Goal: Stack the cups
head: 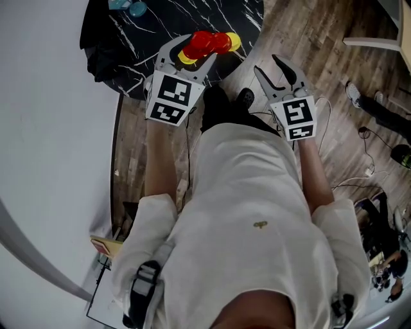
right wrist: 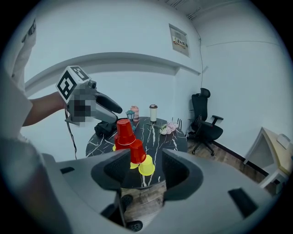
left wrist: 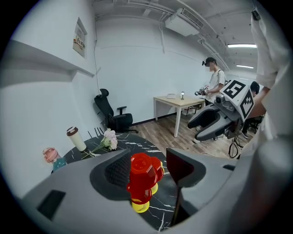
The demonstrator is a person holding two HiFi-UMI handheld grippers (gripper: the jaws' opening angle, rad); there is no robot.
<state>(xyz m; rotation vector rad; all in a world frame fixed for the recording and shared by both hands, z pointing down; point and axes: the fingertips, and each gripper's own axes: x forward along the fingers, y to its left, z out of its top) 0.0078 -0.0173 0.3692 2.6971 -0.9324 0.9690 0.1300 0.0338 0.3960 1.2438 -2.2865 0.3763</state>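
Note:
Red and yellow cups (head: 207, 44) stand upside down in a small pyramid near the edge of the round black marble table (head: 192, 16). Yellow cups (right wrist: 146, 167) form the base, a red cup (right wrist: 137, 151) sits on them and another red cup (right wrist: 122, 129) tops the pile. My left gripper (head: 192, 54) hovers at the pile with its jaws wide apart on either side of the red cups (left wrist: 141, 176), not pressing them. My right gripper (head: 268, 64) is open over the wooden floor to the right, off the table, with nothing between its jaws.
At the table's far side stand a lidded coffee cup (right wrist: 153, 113), a pink bottle (left wrist: 51, 157) and a bunch of flowers (left wrist: 109, 138). A black bag (right wrist: 103, 129) lies on the table. A black office chair (right wrist: 206, 123), a wooden desk (left wrist: 176, 103) and a person (left wrist: 215, 80) are beyond.

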